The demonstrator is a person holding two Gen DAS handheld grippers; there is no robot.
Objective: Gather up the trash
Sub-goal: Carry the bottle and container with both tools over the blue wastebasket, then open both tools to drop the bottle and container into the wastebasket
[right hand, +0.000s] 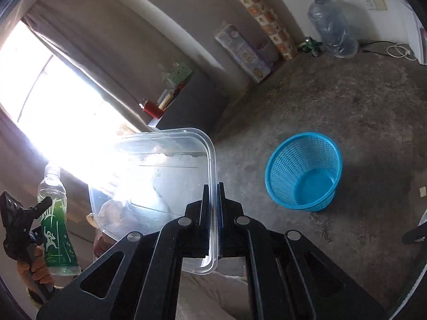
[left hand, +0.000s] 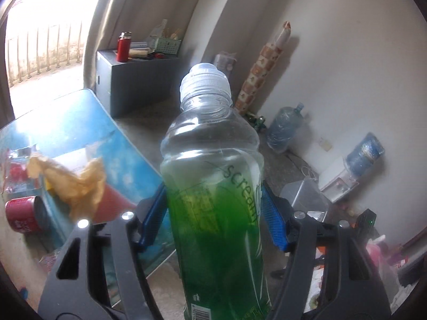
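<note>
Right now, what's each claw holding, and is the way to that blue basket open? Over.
Left gripper shut on green bottle. Right gripper shut on clear container rim. Blue basket empty, upright on floor; nothing seen blocking it.

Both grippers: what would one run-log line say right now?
left gripper: shut on green bottle | right gripper: shut on clear container rim | blue basket: on floor, empty
</note>
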